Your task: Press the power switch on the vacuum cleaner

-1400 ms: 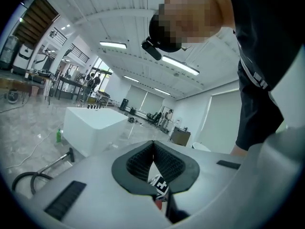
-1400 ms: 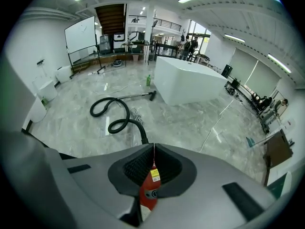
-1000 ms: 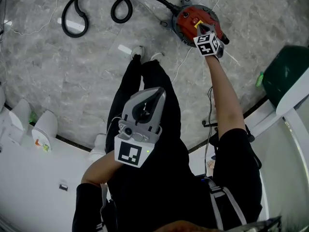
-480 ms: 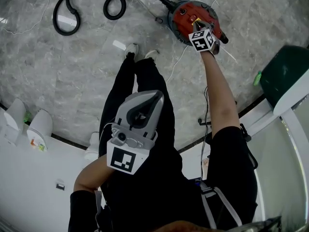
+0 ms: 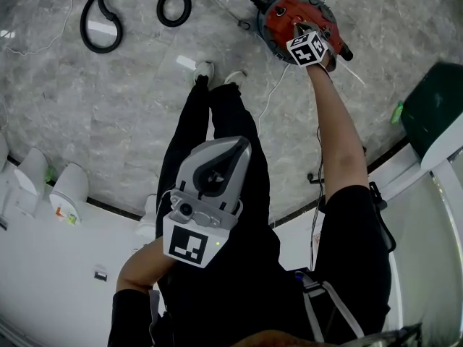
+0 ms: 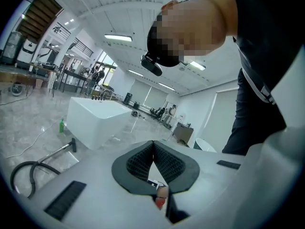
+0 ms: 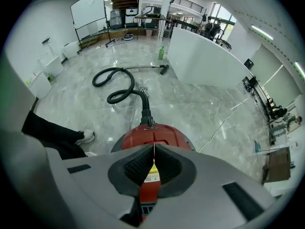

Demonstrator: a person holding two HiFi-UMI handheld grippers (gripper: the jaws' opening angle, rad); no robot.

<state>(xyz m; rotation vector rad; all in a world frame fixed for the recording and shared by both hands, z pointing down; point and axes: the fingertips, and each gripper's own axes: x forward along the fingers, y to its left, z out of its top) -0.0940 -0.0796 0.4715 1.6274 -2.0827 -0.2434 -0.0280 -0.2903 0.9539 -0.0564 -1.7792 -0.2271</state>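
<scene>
While the right gripper (image 7: 153,149) is hanging directly over the red vacuum cleaner (image 7: 151,133) and pointing down at its top shell, the likeliest slip, I judge, is missing the power switch. The gripper's own body is covering the spot beneath it, so I cannot make the switch out, and a push may be landing on the yellow label (image 7: 152,170) or bare plastic. A slanted push could also be rolling the canister toward its hose (image 7: 119,87) beyond the gripper. Its jaws are pressing together, holding nothing; contact with the shell is unclear. The left gripper (image 6: 153,147), likewise closed and empty, is idling at the person's torso.
</scene>
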